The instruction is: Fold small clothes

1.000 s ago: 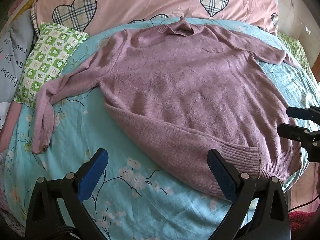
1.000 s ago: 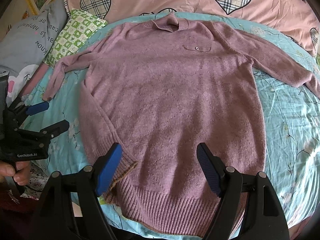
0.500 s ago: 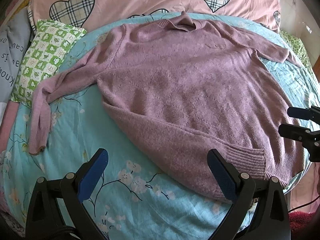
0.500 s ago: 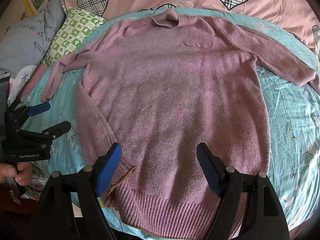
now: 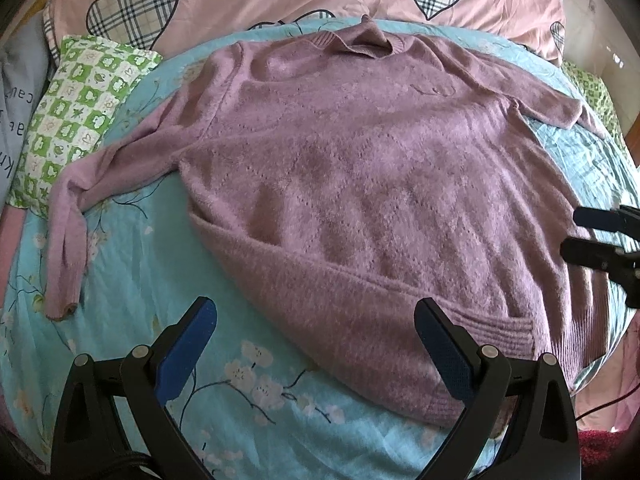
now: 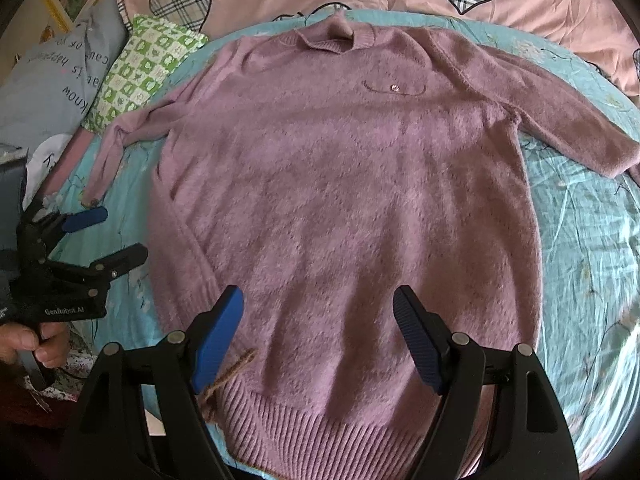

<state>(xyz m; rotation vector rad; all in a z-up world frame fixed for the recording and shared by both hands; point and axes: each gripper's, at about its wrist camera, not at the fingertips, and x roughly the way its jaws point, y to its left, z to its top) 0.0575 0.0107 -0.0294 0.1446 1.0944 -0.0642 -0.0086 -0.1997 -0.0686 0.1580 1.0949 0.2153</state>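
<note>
Both grippers, left [image 5: 316, 336] and right [image 6: 318, 320], hang spread and empty over the near end of a mauve sweater [image 6: 340, 200] lying flat, unfolded, on the blue sheet [image 5: 132, 264]. They have edged slightly closer, seemingly lining up for a first fold.

Item count, bed scene.
One mauve knitted sweater [image 6: 340, 184]; one green checked pillow [image 6: 144, 68]; one grey lettered pillow [image 6: 60, 80]; two hand-held grippers: left [image 5: 316, 344], right [image 6: 320, 328].
</note>
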